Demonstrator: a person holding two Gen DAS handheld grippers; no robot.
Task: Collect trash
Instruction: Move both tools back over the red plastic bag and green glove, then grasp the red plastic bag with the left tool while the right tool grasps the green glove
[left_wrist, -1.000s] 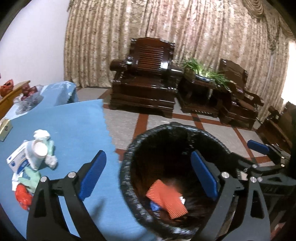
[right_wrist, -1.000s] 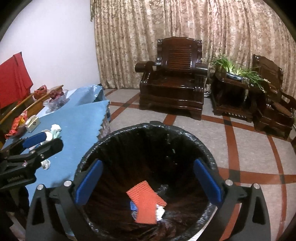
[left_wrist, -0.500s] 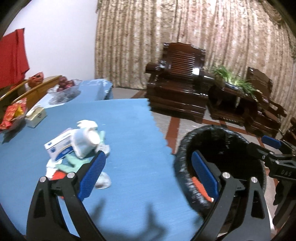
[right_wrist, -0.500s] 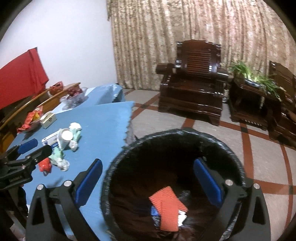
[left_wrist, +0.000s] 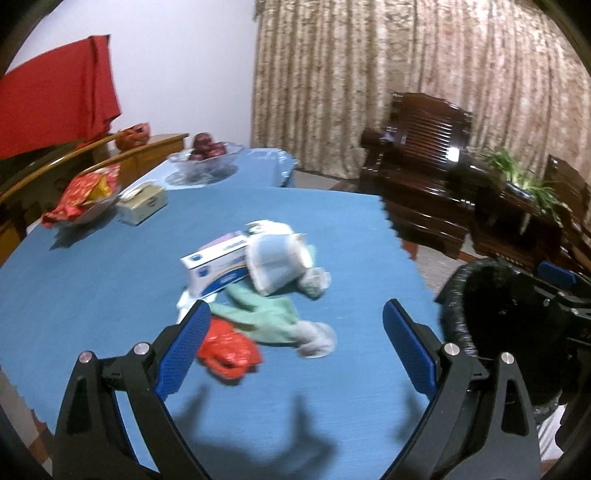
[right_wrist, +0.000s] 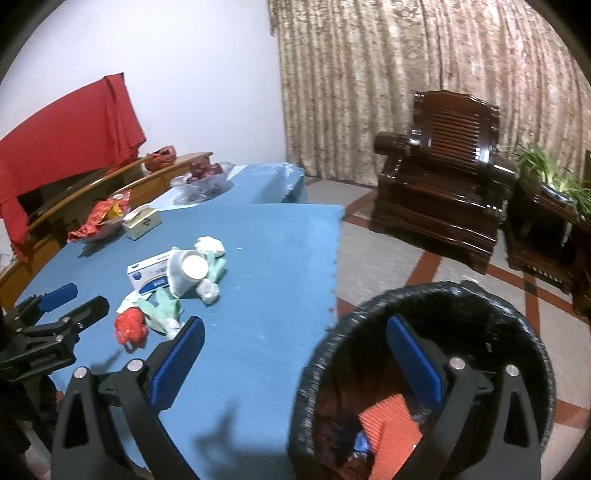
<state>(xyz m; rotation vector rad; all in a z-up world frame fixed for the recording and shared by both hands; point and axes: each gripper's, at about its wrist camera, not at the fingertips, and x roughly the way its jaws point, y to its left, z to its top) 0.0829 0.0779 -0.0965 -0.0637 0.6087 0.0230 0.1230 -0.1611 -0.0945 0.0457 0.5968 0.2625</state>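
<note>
- Left gripper (left_wrist: 295, 345) spread wide, empty, above red wrapper (left_wrist: 228, 349) and green glove (left_wrist: 264, 317)
- Right gripper (right_wrist: 295, 363) released, empty, partly over black-lined bin (right_wrist: 524, 321); orange corrugated piece (right_wrist: 389, 428) inside

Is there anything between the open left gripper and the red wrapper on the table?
Nothing visible blocks it. The left gripper is open above bare blue cloth, and the red wrapper lies just beside its left finger, with a green glove touching it behind.

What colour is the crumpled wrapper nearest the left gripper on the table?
Red. The crumpled wrapper shows best in the left wrist view, just beside the green glove.
</note>
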